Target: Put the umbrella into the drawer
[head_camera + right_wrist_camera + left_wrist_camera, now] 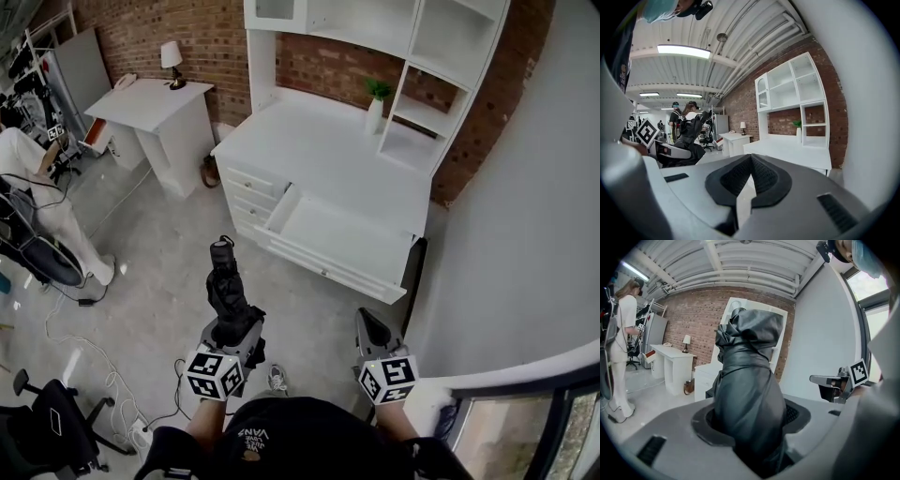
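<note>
My left gripper point(230, 323) is shut on a folded black umbrella point(223, 281), which sticks out ahead of the jaws toward the desk. In the left gripper view the umbrella point(750, 380) fills the gap between the jaws of the left gripper point(750, 416) and hides most of the desk front. The white desk point(328, 150) has its wide top drawer point(347, 234) pulled open, with nothing visible inside. My right gripper point(366, 319) is shut and holds nothing; in its own view the right gripper point(751, 157) has its pads meeting at the tips. Both grippers hang over the floor, short of the drawer.
A white hutch with a potted plant point(377, 98) stands on the desk. A smaller white table point(155, 103) with a lamp is at the back left. A person in white point(37, 187), an office chair point(56, 422) and floor cables point(103, 375) are left. A white wall point(525, 234) is right.
</note>
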Motion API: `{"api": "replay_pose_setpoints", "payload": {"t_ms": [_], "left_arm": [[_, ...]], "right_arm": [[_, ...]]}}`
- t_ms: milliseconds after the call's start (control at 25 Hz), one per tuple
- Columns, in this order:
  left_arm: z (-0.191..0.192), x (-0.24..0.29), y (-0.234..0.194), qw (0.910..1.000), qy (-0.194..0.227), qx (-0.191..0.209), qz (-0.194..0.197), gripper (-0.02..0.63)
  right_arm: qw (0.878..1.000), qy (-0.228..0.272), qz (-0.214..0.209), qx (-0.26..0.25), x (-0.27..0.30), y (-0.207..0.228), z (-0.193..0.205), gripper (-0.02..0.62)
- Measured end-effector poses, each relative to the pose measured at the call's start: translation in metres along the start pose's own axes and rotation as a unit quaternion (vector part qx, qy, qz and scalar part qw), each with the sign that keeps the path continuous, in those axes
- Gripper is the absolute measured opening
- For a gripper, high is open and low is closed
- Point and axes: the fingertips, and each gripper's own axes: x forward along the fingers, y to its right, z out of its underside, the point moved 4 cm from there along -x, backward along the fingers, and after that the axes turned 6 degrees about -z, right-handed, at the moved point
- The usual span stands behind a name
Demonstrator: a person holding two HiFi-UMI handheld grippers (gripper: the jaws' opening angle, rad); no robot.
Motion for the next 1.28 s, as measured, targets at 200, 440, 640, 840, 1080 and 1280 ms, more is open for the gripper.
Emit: {"api": "replay_pose_setpoints", "payload": {"t_ms": [200, 440, 640, 840, 1080, 1280], "left_arm": [[-0.021, 0.032, -0.029, 0.9997, -0.01, 0.014, 0.019, 0.25], [-0.035, 0.062, -0.056, 0.9989, -0.015, 0.026, 0.037, 0.25], [-0.039, 0.087, -0.068, 0.9988, -0.02, 0.028, 0.034, 0.25], [-0.046, 0.12, -0.067, 0.9987, -0.023, 0.035, 0.03, 0.25], [-0.059, 0.171, -0.055, 0.9987, -0.024, 0.039, 0.022, 0.25], [-0.072, 0.223, -0.041, 0.9982, -0.025, 0.049, 0.024, 0.25]], "right_arm": [[1.0, 0.003, 0.02, 0.01, 0.04, 0.003, -0.009, -0.006], [0.999, 0.001, 0.033, 0.018, 0.074, 0.004, -0.011, -0.006], [0.999, -0.009, 0.034, 0.022, 0.094, 0.016, -0.008, -0.006], [0.999, -0.011, 0.028, 0.025, 0.116, 0.043, -0.01, -0.006], [1.0, -0.005, 0.012, 0.021, 0.148, 0.085, -0.021, -0.006], [1.0, -0.003, 0.005, 0.019, 0.168, 0.128, -0.03, -0.006]]}}
